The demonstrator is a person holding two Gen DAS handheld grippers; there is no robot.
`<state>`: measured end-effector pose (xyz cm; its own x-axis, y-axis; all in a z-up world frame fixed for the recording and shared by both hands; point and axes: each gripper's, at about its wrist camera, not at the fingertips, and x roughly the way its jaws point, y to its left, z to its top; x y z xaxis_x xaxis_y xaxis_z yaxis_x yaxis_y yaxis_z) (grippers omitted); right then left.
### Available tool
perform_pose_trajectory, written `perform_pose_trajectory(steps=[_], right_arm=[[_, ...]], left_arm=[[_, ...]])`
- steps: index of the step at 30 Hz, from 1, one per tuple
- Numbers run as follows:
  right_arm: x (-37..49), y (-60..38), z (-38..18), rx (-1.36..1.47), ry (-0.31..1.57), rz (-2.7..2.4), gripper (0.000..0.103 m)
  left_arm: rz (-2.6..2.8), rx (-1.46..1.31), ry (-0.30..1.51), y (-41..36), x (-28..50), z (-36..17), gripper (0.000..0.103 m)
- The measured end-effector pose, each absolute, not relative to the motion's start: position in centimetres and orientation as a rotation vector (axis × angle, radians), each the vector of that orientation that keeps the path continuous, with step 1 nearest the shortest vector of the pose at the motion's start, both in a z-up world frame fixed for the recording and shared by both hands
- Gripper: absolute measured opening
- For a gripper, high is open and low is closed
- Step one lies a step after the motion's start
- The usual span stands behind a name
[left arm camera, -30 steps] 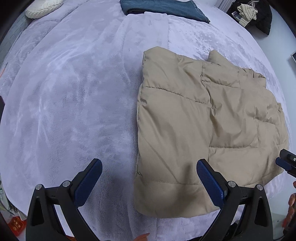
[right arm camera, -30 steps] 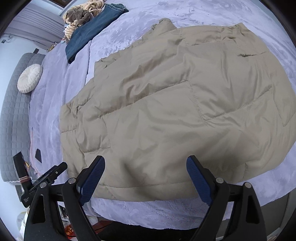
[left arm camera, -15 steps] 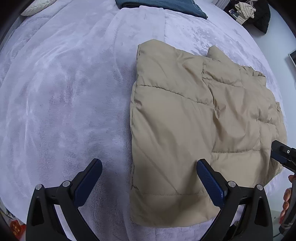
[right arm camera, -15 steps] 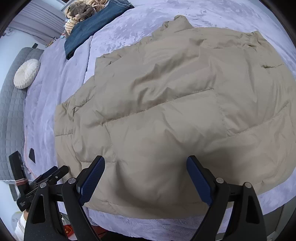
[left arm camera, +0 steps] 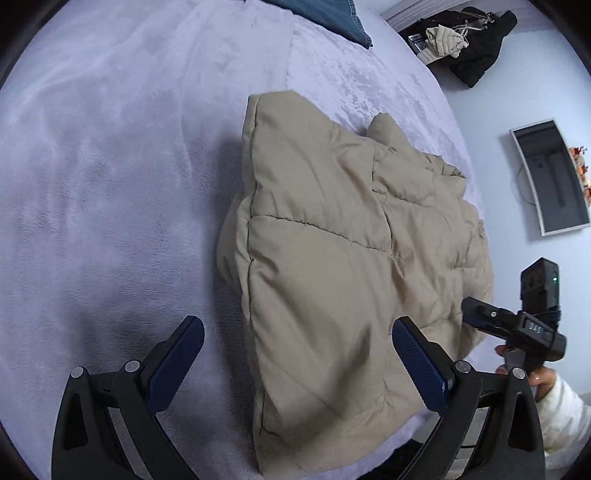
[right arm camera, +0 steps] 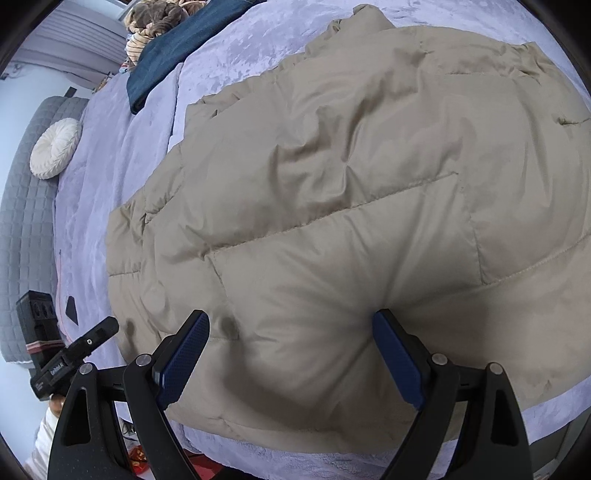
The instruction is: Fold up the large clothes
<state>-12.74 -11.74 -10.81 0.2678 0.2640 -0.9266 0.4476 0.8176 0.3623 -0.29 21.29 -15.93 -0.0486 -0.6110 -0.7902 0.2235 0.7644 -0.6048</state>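
Note:
A tan quilted puffer jacket (left arm camera: 332,258) lies flat on the lavender bed cover (left arm camera: 110,184), near the bed's front edge. My left gripper (left arm camera: 299,354) hangs open over the jacket's near left corner; its left finger is over bare cover and its right finger over the fabric. In the right wrist view the jacket (right arm camera: 351,184) fills most of the frame. There my right gripper (right arm camera: 291,350) stands open just above the hem, with puffy fabric bulging between its fingers and the right fingertip (right arm camera: 384,321) denting it. Each gripper shows at the edge of the other's view.
Folded blue jeans (right arm camera: 177,48) and a plush toy (right arm camera: 155,18) lie at the bed's far side. A round cream cushion (right arm camera: 55,147) leans on the grey quilted headboard (right arm camera: 22,221). On the floor are a black bag with clothes (left arm camera: 469,40) and a flat framed panel (left arm camera: 550,177).
Both grippers have sunk closer to the jacket. The left one has tipped downward and shifted toward the jacket's corner. The right one's tips now reach the fabric near the hem.

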Motion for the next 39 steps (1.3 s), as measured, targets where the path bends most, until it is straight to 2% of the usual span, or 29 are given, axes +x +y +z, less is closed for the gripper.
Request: perform_pose_trajectory(steps=[11,12,13,15,16,19,22,24,25,26,32,35,39], right_arm=[[-12.2,-11.7,-12.1,0.634,1.344,-0.143,0.092],[-12.2,-11.7,-12.1,0.633,1.348,-0.143,0.092],[-12.1,-11.7,-11.9,0.631,1.355,-0.138,0.092],[-12.1,-11.7,-11.1,0.629,1.367,-0.112,0.092],[-12.2,-11.8,-10.4,0.626,1.365,-0.095,0.092],[-12.5,-12.7,-8.3,0.561,1.320,-0.099,0.092],[-12.8,-14.5,-7.1,0.519,1.256,-0.155,0.091],[-12.7,-15.7,-7.1,0.546,1.225,-0.151,0.056],[-12.4,-16.2,-7.4,0.552,1.223,-0.151,0.021],[-12.1,-16.6,-7.7,0.551,1.216,-0.150,0.010],[-8.8,-17.8,-11.2,0.564,1.213,-0.068,0.005],[-8.0,-19.0,-13.2,0.638,1.233,-0.031,0.000],[-7.7,-20.3,-14.7,0.729,1.245,0.025,0.000]], left_arm=[[-0.956,-0.326,1.606,12.9,0.6,-19.9,0.102],[-0.943,-0.327,1.617,12.8,0.7,-20.3,0.097],[-0.932,-0.322,1.621,12.8,0.8,-20.4,0.075],[-0.954,-0.350,1.632,12.8,0.9,-20.3,0.049],[-0.958,-0.356,1.624,12.9,0.9,-20.0,0.042],[-0.949,-0.350,1.607,12.7,0.6,-18.6,0.032],[-0.937,-0.353,1.586,12.4,0.1,-16.4,0.029],[-0.924,-0.341,1.570,12.0,-0.3,-14.7,0.029],[-0.912,-0.327,1.561,11.6,-0.5,-13.7,0.029],[-0.894,-0.309,1.551,11.1,-0.8,-12.6,0.029],[-0.817,-0.258,1.499,6.3,-3.6,-5.3,0.029],[-0.804,-0.221,1.477,1.6,-5.4,-2.1,0.029],[-0.791,-0.148,1.480,-5.3,-6.9,-0.1,0.029]])
